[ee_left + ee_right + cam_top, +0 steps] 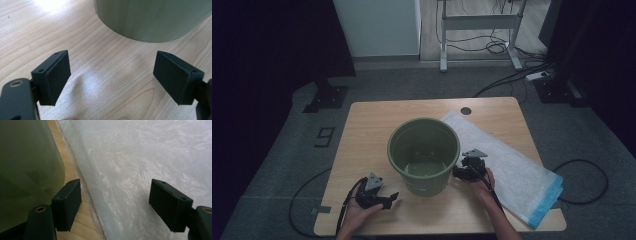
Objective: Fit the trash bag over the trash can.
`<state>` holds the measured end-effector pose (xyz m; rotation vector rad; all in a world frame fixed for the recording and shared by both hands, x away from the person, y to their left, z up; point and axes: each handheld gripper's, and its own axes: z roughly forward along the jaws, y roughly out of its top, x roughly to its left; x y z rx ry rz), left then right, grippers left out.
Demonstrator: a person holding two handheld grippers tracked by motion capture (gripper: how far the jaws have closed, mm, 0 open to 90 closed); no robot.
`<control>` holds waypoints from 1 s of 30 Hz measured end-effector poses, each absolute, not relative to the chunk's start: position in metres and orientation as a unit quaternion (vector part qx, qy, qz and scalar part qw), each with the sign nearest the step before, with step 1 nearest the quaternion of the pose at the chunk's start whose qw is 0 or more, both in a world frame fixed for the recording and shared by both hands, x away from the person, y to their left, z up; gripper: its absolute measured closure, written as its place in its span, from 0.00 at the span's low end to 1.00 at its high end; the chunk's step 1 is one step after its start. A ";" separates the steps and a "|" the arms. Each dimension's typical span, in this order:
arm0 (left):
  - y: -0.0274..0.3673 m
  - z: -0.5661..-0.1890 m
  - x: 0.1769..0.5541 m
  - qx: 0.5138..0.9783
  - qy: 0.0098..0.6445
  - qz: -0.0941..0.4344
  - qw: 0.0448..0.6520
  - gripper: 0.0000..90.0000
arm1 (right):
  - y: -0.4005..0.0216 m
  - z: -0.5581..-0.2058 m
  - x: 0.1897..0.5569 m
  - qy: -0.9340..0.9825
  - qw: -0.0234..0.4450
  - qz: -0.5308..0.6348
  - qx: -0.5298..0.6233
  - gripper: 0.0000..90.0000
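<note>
Round olive-green plastic bucket (424,152) flanked for work: left gripper (393,198) held at 7 o'clock, right gripper (113,202) poised over white plastic liner sheet (140,165) at 3 — both jaws apart, nothing clamped.

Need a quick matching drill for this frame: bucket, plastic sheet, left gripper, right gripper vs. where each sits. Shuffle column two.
Column one:
1. green bucket
2. white plastic sheet
3. left gripper
4. right gripper

Column two:
A. open, near the table's front edge, aimed at the bucket's base
B. middle of the table, upright
C. open, at the bucket's right side, over the sheet's edge
D. flat along the table's right part

Pairs: 1-B, 2-D, 3-A, 4-C
</note>
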<state>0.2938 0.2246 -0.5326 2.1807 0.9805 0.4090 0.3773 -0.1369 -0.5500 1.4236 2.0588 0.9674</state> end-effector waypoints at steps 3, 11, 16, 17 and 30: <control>0.224 -0.533 0.294 0.843 0.378 0.158 0.347 0.16 | -0.135 -0.553 0.379 0.751 0.231 0.342 0.516 0.29; 0.225 -0.533 0.292 0.840 0.382 0.162 0.351 0.16 | -0.138 -0.550 0.379 0.735 0.245 0.330 0.539 0.54; 0.226 -0.533 0.293 0.837 0.385 0.165 0.352 0.16 | -0.141 -0.548 0.381 0.743 0.248 0.328 0.528 0.89; 0.226 -0.533 0.293 0.838 0.385 0.165 0.350 0.16 | -0.142 -0.548 0.382 0.744 0.246 0.328 0.527 0.96; 0.225 -0.535 0.293 0.840 0.386 0.166 0.344 0.16 | -0.173 -0.511 0.367 0.684 0.245 0.435 0.532 0.99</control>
